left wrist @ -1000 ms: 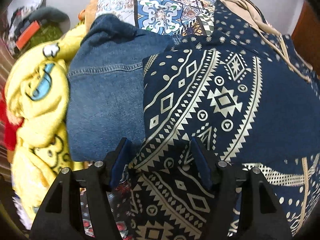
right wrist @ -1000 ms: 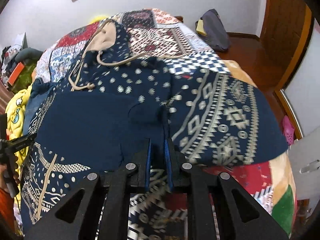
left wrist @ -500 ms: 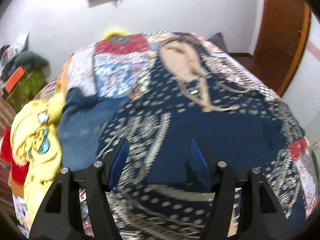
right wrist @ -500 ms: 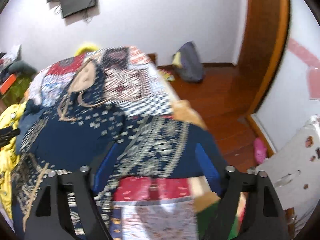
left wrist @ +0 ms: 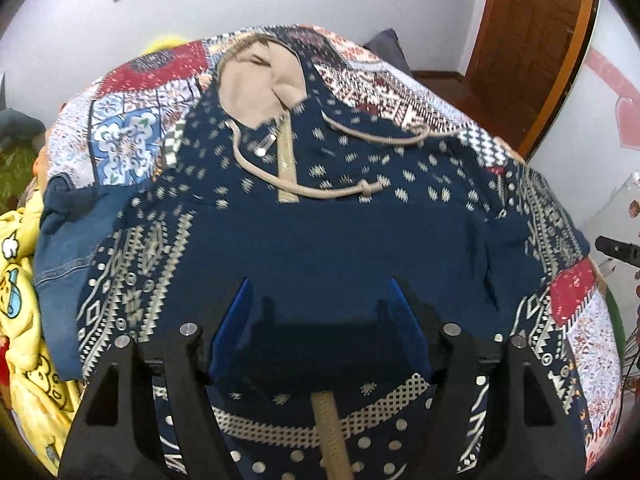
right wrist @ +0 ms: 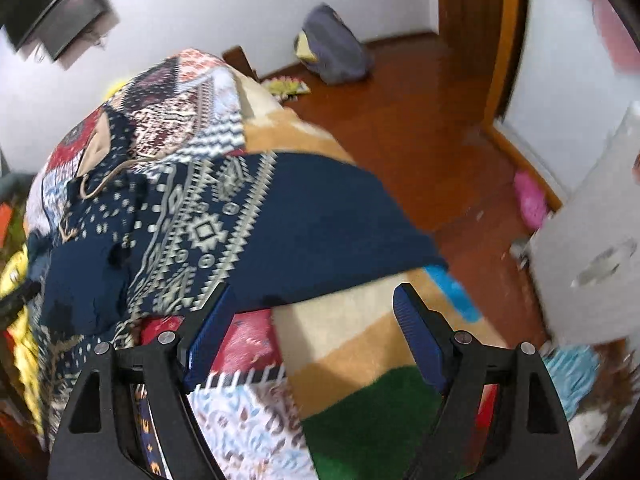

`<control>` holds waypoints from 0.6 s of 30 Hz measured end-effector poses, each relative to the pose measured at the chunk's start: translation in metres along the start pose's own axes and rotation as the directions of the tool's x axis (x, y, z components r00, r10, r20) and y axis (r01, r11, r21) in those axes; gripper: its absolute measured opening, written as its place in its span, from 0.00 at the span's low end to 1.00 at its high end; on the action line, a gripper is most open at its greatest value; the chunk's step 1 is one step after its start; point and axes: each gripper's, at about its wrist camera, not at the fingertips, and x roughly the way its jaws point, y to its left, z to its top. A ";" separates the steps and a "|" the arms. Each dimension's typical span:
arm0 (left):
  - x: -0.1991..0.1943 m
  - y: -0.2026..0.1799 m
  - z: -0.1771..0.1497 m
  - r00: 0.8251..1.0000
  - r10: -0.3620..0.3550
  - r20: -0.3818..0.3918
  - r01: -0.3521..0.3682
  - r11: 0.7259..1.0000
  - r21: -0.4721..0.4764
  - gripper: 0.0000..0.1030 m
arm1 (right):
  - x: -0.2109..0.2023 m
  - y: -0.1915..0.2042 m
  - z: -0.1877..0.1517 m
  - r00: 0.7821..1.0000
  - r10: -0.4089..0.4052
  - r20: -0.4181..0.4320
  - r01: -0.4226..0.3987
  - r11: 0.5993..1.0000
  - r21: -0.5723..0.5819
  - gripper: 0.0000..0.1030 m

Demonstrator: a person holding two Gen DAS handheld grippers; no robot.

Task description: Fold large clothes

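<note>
One navy hoodie on quilt, two claws spread wide

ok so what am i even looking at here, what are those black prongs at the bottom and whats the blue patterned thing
Those prongs are two-finger grippers that a person holds, one in each hand. Each carries a fisheye camera looking along its fingers, so there is one picture per hand.

The left view shows the left gripper open above a navy patterned hoodie spread on a bed with a patchwork bedspread. Its beige-lined hood points toward the far wall. A denim garment and a yellow cartoon blanket lie along the left side.

The right view shows the right gripper, also open, near the hoodie's sleeve by the bed's edge, with the wooden floor beyond.

Neither gripper holds anything.
</note>
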 end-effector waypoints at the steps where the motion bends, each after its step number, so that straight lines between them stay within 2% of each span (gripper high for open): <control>1: 0.002 -0.001 0.000 1.000 0.000 -0.004 0.000 1.000 0.003 0.67 | 0.006 -0.004 0.001 1.000 0.016 -0.017 -0.016 1.000 0.023 0.76; 6: 0.013 -0.004 -0.001 1.000 -0.002 -0.015 0.002 1.000 0.011 0.67 | 0.034 -0.018 0.006 0.992 0.127 -0.025 -0.122 0.983 0.138 0.71; 7: 0.014 -0.004 -0.001 1.000 -0.002 -0.016 0.002 1.000 0.010 0.67 | 0.036 -0.019 0.009 0.991 0.133 -0.013 -0.129 0.980 0.153 0.70; 10: 0.015 -0.003 -0.001 1.000 -0.007 -0.015 0.007 1.000 0.005 0.67 | 0.044 -0.025 0.018 0.990 0.141 0.015 -0.141 0.970 0.199 0.60; 13: 0.013 -0.003 -0.002 1.000 0.011 -0.006 -0.011 1.000 0.013 0.67 | 0.049 -0.026 0.027 0.991 0.131 0.027 -0.134 0.966 0.221 0.47; 15: 0.011 -0.002 -0.002 1.000 0.020 0.000 -0.020 1.000 0.019 0.67 | 0.049 -0.024 0.033 0.994 0.105 0.036 -0.111 0.967 0.230 0.32; 16: 0.007 -0.002 -0.003 1.000 0.022 0.008 -0.022 1.000 0.022 0.67 | 0.049 -0.024 0.035 0.995 0.097 0.039 -0.104 0.965 0.240 0.29; 18: 0.000 0.000 -0.003 0.999 0.027 0.026 -0.028 0.999 0.023 0.67 | 0.044 -0.020 0.039 0.996 0.077 0.048 -0.087 0.967 0.240 0.16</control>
